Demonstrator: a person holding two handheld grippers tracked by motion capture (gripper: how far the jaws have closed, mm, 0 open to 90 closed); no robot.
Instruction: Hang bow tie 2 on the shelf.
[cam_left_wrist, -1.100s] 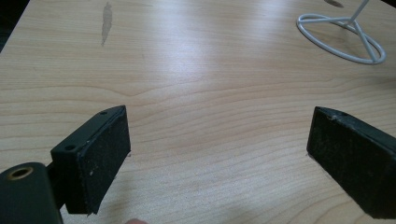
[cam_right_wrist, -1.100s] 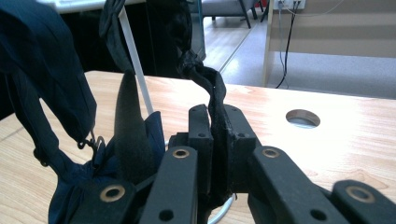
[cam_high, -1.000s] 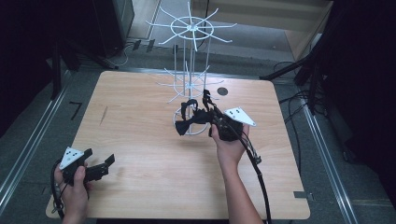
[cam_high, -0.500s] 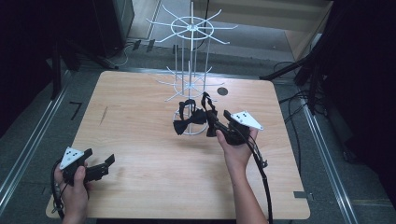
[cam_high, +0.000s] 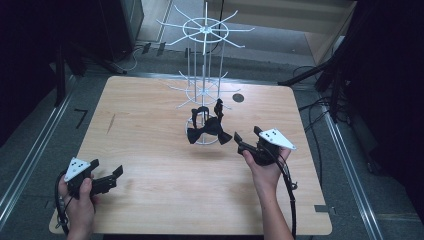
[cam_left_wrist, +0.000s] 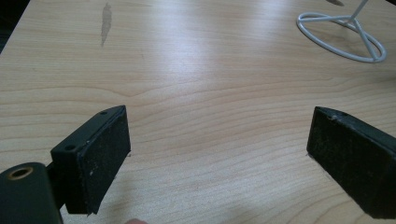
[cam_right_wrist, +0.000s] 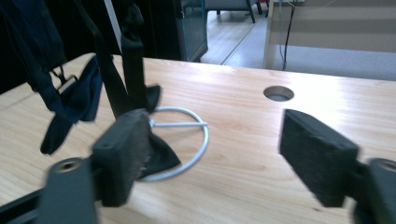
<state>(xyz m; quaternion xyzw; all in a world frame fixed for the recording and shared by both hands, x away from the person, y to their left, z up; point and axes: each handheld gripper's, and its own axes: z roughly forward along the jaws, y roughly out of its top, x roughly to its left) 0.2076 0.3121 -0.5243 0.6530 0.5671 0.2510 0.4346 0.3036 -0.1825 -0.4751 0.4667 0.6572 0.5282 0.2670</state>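
I see a white wire display rack (cam_high: 205, 75) standing at the far centre of the wooden desk (cam_high: 150, 150), with a round wire base ring (cam_high: 206, 131) and thin spokes at two levels. Black bow ties (cam_high: 209, 129) hang from its lower hooks and droop over the base ring; the fabric is dark and matte, with straps and small clasps. A round cable hole (cam_high: 238, 98) sits in the desk just right of the rack.

The right tool (cam_high: 246, 140) hovers just right of the bow ties, apart from them. Its jaws have just been opening and now stand wide, with nothing between them. In the right gripper view, the rough black pads (cam_right_wrist: 128, 154) frame the ring and one bow tie lobe (cam_right_wrist: 159, 156) beyond.

The left tool (cam_high: 107, 179) rests at the near left corner, jaws wide and empty. The left gripper view shows its gritty pads (cam_left_wrist: 105, 156) over bare wood grain and a dark streak (cam_left_wrist: 106, 21) on the desk, which the right gripper view does not show.
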